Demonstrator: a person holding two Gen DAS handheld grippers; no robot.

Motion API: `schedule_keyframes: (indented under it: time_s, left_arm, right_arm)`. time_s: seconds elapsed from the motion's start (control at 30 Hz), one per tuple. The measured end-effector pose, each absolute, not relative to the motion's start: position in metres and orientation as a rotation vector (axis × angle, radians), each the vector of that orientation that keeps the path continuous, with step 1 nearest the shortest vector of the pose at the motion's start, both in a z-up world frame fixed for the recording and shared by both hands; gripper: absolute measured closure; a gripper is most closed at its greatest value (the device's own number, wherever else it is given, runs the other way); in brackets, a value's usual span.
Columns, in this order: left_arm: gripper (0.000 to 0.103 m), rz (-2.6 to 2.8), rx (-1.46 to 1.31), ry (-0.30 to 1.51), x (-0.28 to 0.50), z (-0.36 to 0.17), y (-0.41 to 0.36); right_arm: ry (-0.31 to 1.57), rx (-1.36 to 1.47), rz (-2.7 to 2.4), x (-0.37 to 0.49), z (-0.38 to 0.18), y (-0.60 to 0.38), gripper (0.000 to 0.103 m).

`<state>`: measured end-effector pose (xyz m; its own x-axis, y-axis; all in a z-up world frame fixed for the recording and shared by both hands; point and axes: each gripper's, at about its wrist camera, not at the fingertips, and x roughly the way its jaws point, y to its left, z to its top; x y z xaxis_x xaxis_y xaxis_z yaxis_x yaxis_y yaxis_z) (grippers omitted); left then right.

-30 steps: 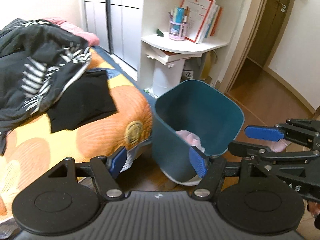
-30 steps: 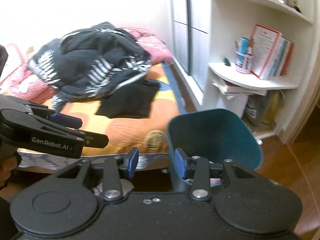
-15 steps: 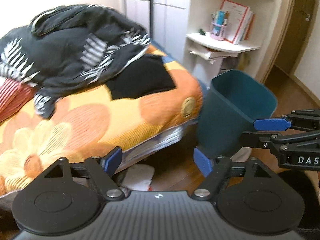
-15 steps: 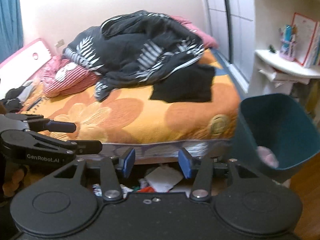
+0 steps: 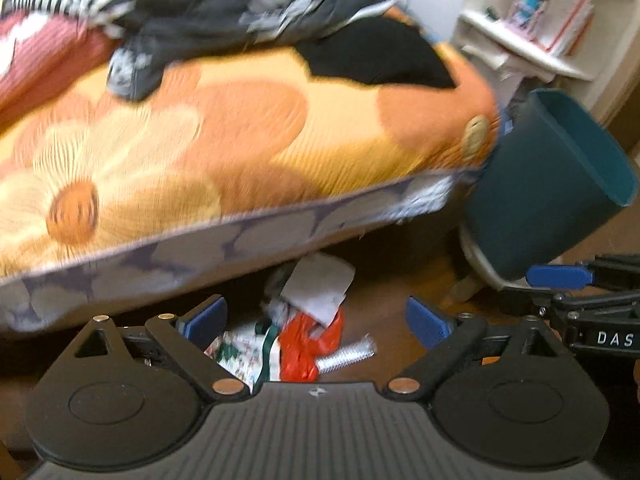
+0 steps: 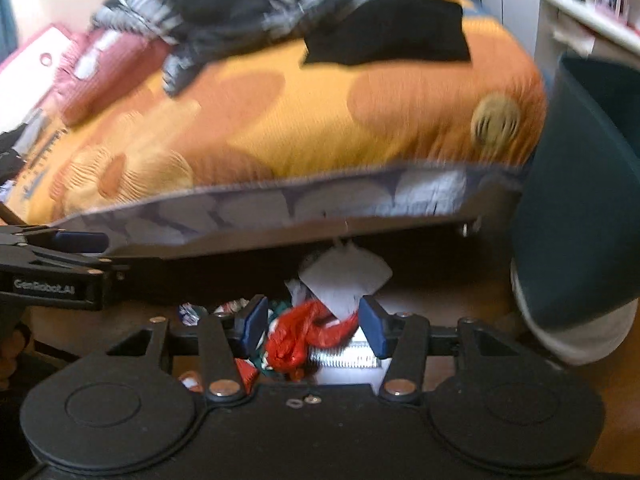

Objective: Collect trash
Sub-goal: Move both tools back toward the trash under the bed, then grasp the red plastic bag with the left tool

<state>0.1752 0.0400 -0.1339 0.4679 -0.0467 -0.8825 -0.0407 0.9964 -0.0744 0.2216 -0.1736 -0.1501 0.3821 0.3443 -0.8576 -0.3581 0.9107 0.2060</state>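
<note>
Under bed edge (image 6: pixel 280 216), red wrapper (image 6: pixel 296 340) between right gripper (image 6: pixel 314 326) jaws

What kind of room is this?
Most likely a bedroom: a bed with clothes heaped on it, a shelf holding books, and a bin beside trash on the floor.

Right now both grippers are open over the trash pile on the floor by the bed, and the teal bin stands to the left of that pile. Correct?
Not quite. The teal bin stands to the right of the trash pile, as the left wrist view shows. The rest holds: the left gripper and right gripper are both open over the pile, beside the bed.
</note>
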Motion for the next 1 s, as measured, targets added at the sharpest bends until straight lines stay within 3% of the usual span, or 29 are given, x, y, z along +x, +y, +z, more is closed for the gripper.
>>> schedule_keyframes:
  time_s: [0.63,1.0]
  left_arm:
    - [0.006,0.18,-0.194,1.415,0.224,-0.329,0.045]
    - [0.006,0.238,-0.221,1.552,0.231,-0.416,0.045]
  right_arm:
    - [1.27,0.155,0.394,0.324,-0.325,-0.143,0.053]
    - [1.304,-0.021,0.452,0.348,-0.416,-0.081,0.053]
